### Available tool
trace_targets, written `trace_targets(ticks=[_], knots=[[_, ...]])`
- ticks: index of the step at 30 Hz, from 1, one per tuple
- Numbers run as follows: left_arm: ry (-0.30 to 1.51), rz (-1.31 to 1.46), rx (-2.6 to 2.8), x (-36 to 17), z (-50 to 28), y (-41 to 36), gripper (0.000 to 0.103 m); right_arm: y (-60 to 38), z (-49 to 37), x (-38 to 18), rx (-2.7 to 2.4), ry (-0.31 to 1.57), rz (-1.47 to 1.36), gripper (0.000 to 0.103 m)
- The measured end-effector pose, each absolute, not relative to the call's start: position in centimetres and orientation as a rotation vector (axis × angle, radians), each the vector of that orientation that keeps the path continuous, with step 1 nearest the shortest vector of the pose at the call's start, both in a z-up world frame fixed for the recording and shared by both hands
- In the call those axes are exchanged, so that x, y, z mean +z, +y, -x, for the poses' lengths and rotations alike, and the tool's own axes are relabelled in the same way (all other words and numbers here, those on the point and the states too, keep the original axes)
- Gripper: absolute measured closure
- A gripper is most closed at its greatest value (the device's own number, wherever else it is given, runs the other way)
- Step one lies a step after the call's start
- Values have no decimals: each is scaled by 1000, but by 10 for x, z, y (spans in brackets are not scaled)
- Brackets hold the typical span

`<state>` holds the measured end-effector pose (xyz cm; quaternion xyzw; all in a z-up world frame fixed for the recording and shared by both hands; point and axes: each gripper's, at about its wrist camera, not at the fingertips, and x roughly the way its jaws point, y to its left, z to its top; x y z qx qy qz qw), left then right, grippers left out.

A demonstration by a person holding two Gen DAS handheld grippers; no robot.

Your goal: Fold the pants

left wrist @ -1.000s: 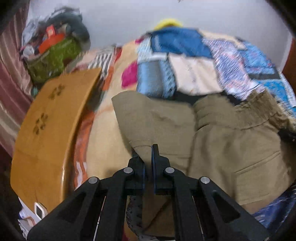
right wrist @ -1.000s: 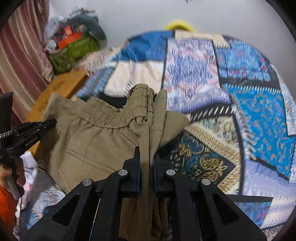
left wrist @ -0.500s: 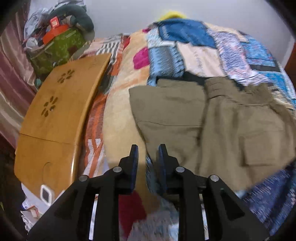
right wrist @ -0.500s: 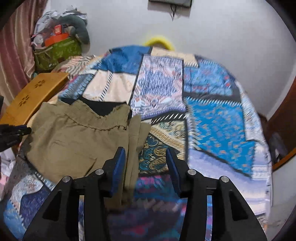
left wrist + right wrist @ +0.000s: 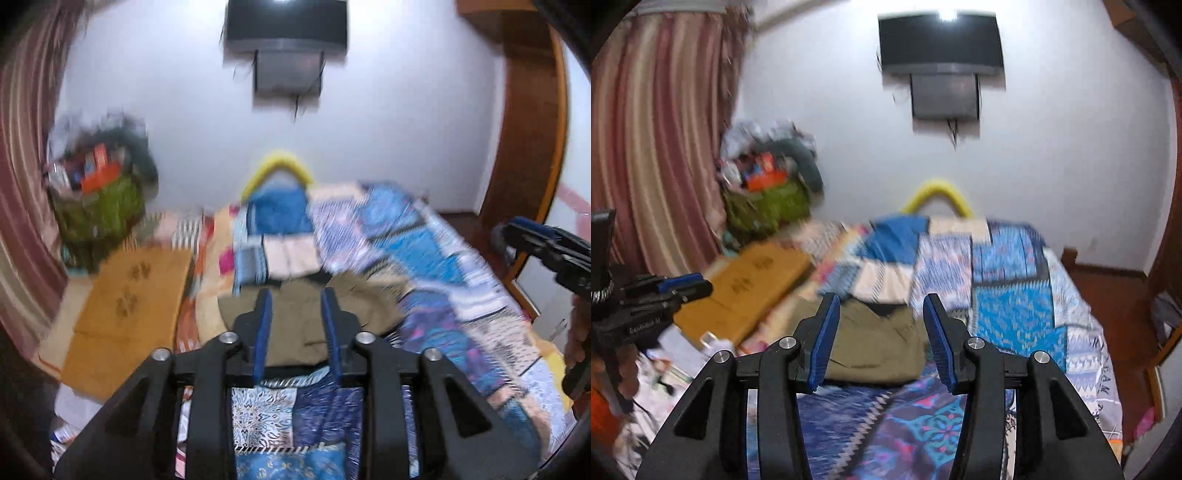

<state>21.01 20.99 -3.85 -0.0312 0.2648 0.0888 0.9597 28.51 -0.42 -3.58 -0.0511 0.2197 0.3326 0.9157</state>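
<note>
Both wrist views raised, well back from the bed (image 5: 424,258), facing the far wall (image 5: 1052,147); shared bed and wall.

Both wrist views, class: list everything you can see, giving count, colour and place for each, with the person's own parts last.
Pants: one, olive, folded on the bed's near half.
Bedspread: one, blue patchwork, covering the bed.
Wooden board: one, tan, left of the bed.
Clutter pile: one, green and orange, far left corner.
Curtain: one, striped pink, left wall.
Television: one, black, high on the white wall.
Yellow arc: one, behind the bed's head.
Left gripper: black, blue fingers, open, empty.
Right gripper: black, blue fingers, open, empty.
</note>
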Motion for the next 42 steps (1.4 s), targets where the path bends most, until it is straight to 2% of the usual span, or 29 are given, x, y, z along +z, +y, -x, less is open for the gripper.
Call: trace_targets(ticks=[2,5,11,13,15,16,18,20,21,42], knots=[[472,57,173,-18,-184,195,62,-15,-256,-17,705,390,62,60],[372,52,179,8,-134,170,59,-31,-215,0,739,321,13,60],[251,38,195,26,-66,139,42,-52,-148,7,733,196,2,56],[230,56,189,28,-49,133,32,-54,-132,6,708,155,13,49],[211,55,201,28,-40,128,16,-57,-123,6,694,131,10,30],[199,52,205,28,-36,126,12,-57,-118,5,686,115,8,26],[181,46,220,28,-28,121,3,-58,-115,6,664,94,8,12],[175,51,222,27,-24,119,0,-57,-113,6,644,82,4,2],[175,52,224,26,-24,119,0,-57,-112,6,639,77,-4,0],[191,68,230,12,-31,123,0,-63,-106,-7,626,134,-27,0]])
